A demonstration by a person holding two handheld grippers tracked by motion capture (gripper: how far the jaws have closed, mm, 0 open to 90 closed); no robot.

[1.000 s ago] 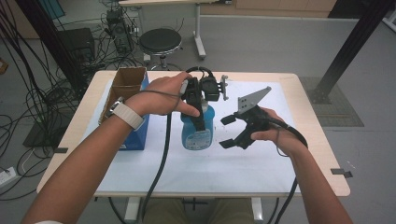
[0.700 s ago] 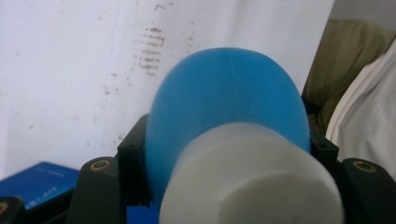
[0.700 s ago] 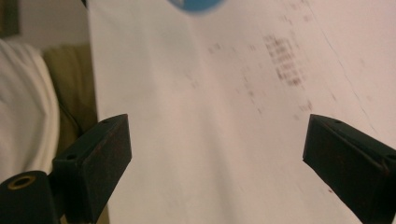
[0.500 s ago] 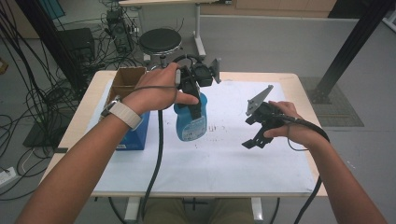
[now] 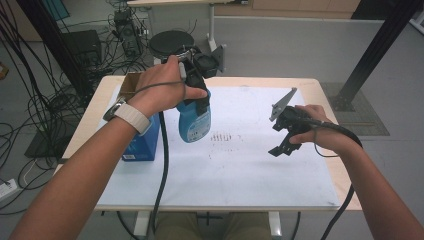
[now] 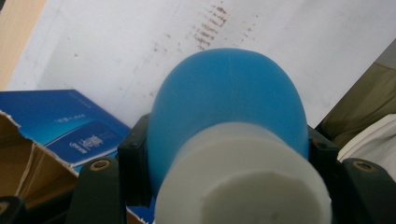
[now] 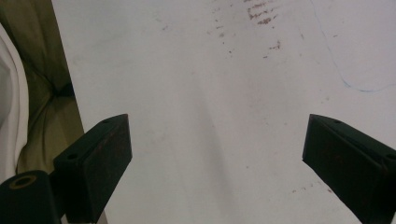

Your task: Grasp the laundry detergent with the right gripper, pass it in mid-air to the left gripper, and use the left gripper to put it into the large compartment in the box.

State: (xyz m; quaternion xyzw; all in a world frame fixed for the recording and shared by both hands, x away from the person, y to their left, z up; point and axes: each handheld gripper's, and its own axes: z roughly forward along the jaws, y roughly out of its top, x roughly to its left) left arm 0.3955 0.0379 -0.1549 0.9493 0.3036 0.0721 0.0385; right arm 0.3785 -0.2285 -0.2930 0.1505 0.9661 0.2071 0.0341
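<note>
The left tongs [image 5: 197,95] are pinching a blue bottle [image 5: 194,120] by its upper part, and the bottle is hanging clear above the surface [image 5: 260,165], over the left half of the white sheet [image 5: 240,175] that is covering most of it. In the left gripper view the bottle [image 6: 229,102] is sitting squarely between the two black jaws, which are pressing against its sides, with its white cap [image 6: 238,182] pointing toward the camera and its rounded blue body pointing away toward the sheet. The person's left hand [image 5: 162,90] is wrapping around the gripper body, and a pale watch strap [image 5: 127,116] is showing on that wrist.

Just beside the bottle, on its left in the high view, a blue box [image 5: 142,142] is standing on the surface, with an open cardboard box [image 5: 131,82] right behind it. The left gripper view is catching the same blue box [image 6: 70,126] with the torn cardboard edge [image 6: 23,154] next to it.

Over on the right, the right tongs [image 5: 281,145] are spread wide and holding nothing, hovering above the sheet and well apart from the bottle. In the right gripper view the two jaws are standing far apart with bare white sheet [image 7: 210,116] between them. A patch of small reddish-brown marks [image 5: 225,137] is lying on the sheet between the bottle and the right hand [image 5: 320,132].
</note>
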